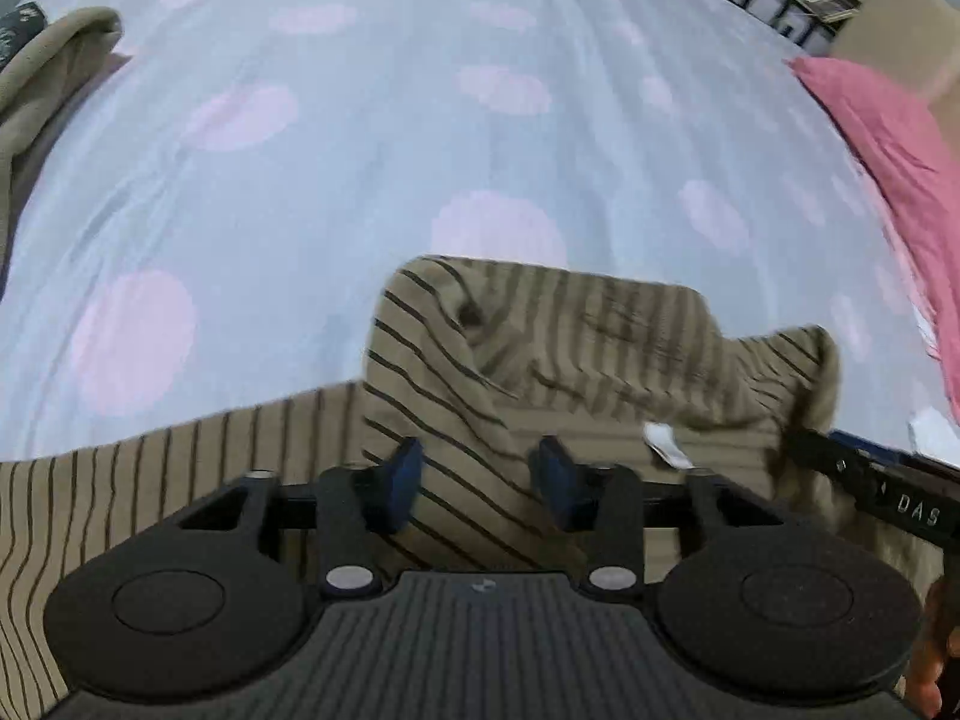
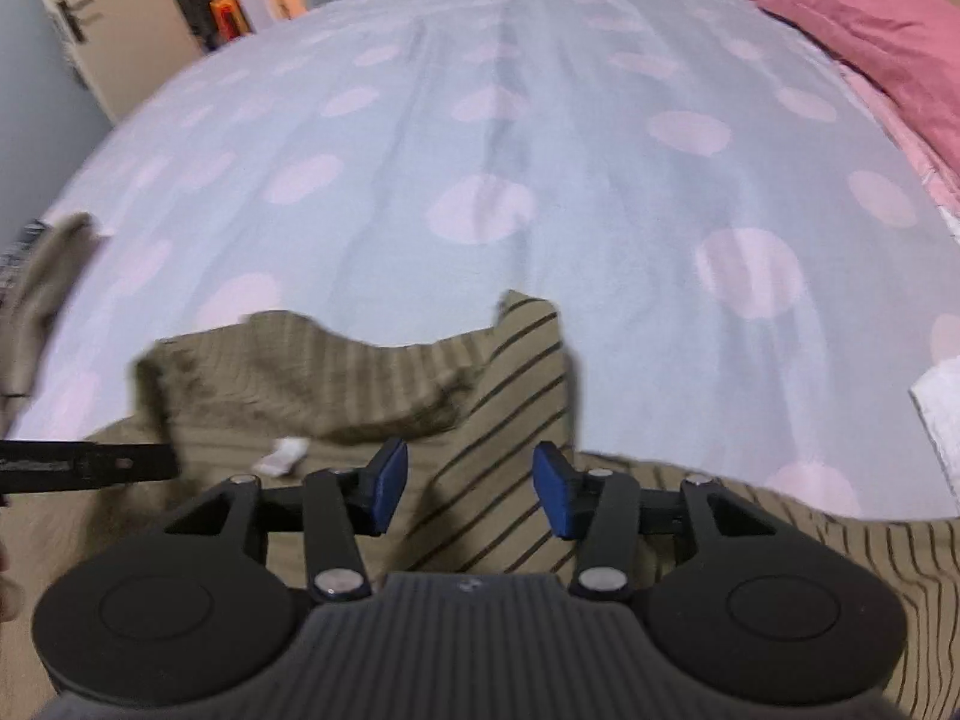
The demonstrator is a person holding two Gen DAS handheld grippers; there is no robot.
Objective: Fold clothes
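So the striped tan shirt point(image 1: 540, 360) is lying at the near edge of the bed, on the blue sheet with pink dots point(image 1: 360, 150), with its far part bunching up in a loose hump and a white tag point(image 1: 663, 444) showing inside, probably because it's partway through a fold or just getting squared up, can't say which. Both the left gripper point(image 1: 477, 480) and right gripper point(image 2: 468, 483) are hanging spread wide over a striped flap each, pinching nothing, likely lining up matching corners, while a pink pillow point(image 2: 870, 30) and a beige garment point(image 1: 54, 54) are sitting well off to the sides
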